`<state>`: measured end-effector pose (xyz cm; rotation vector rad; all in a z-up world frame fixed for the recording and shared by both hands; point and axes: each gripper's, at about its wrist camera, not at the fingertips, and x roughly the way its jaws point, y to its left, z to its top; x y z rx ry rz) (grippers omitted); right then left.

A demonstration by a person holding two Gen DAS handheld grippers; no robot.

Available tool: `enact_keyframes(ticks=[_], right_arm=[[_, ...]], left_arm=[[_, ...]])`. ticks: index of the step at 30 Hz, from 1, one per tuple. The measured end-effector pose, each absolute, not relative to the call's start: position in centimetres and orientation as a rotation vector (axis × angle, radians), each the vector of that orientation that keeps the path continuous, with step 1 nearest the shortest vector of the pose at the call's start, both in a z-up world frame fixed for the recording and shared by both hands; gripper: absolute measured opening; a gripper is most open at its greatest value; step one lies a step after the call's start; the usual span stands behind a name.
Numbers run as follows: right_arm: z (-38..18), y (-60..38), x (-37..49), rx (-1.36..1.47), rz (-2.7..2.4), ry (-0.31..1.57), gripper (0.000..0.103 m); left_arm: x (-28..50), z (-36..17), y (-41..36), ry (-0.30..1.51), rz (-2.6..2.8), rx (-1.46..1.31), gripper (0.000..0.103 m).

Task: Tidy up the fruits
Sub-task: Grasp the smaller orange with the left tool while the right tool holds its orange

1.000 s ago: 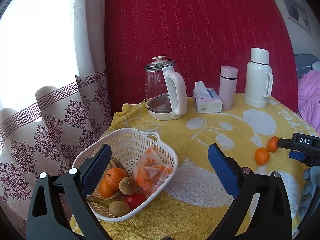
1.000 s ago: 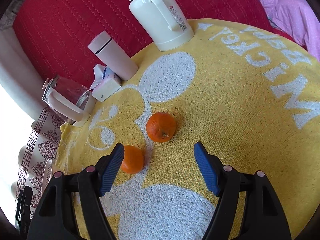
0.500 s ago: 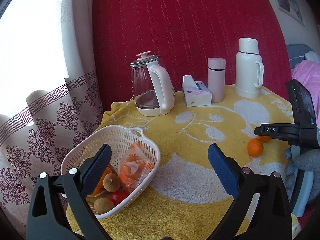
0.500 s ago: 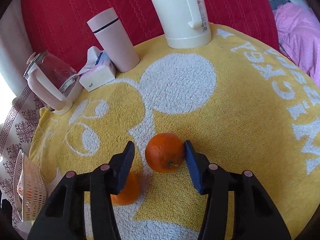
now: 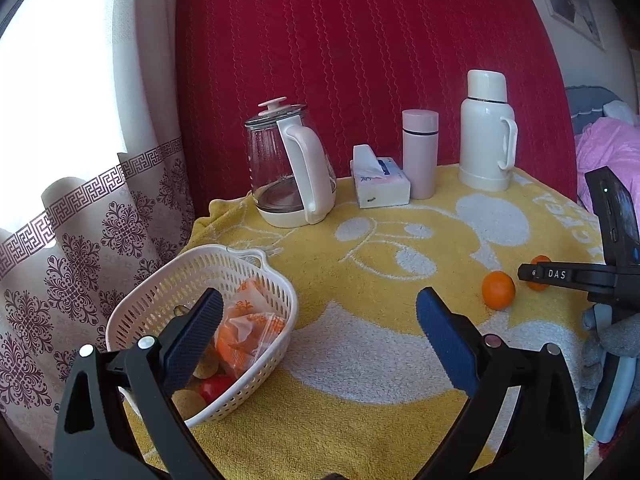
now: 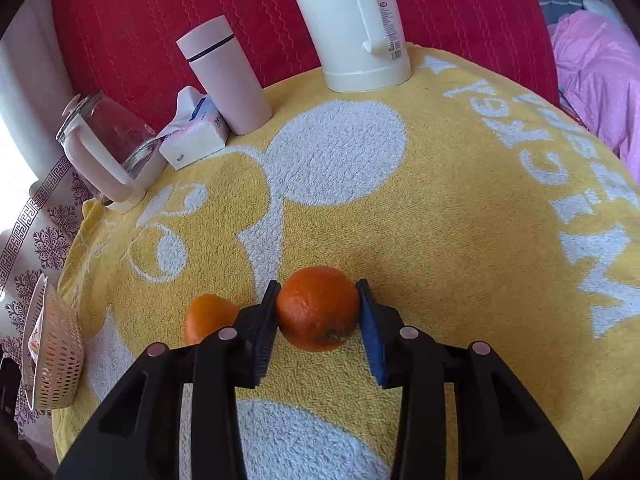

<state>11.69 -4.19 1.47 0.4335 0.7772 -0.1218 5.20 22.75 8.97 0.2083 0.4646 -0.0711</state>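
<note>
My right gripper (image 6: 319, 316) is shut on an orange (image 6: 318, 307) that rests on the yellow towel (image 6: 440, 220); both blue pads touch its sides. A smaller orange (image 6: 208, 318) lies just to its left, partly behind the left finger. In the left wrist view the same two oranges (image 5: 498, 289) (image 5: 539, 276) lie at the right, beside the right gripper's body. My left gripper (image 5: 318, 340) hangs open over the towel, near the white basket (image 5: 160, 300). The basket holds a bagged orange snack (image 5: 248, 332), a red fruit (image 5: 214, 388) and brown fruits (image 5: 188, 402).
At the back stand a glass kettle (image 5: 290, 176), a tissue pack (image 5: 378, 184), a pink tumbler (image 5: 419, 152) and a white thermos (image 5: 486, 128), before a red backrest. A patterned curtain (image 5: 80, 220) hangs left. Pink bedding (image 5: 608, 152) lies at the right.
My right gripper moved in over the larger orange and shut on it. The left gripper drew back from the basket, staying open.
</note>
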Motion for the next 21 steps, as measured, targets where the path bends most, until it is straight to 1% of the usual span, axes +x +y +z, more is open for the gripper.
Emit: enact_keyframes(ticks=[9, 16, 19, 21], right_arm=[[1.7, -7.5, 6.5, 0.443, -0.095, 0.752, 0.038], [1.3, -9.1, 5.7, 0.506, -0.088, 0.731, 0.038], [1.4, -9.1, 5.6, 0.501, -0.093, 0.723, 0.038], [1.5, -9.3, 5.5, 0.511, -0.095, 0.714, 0.038]], left_arm=[[5.0, 7.2, 19.3, 0.507, -0.176, 0.219, 0.099], [7.1, 5.6, 15.2, 0.617, -0.299, 0.177, 0.098], [8.5, 4.9, 13.7, 0.666, -0.332, 0.158, 0.091], [9.7, 4.3, 12.8, 0.703, -0.350, 0.145, 0.083]])
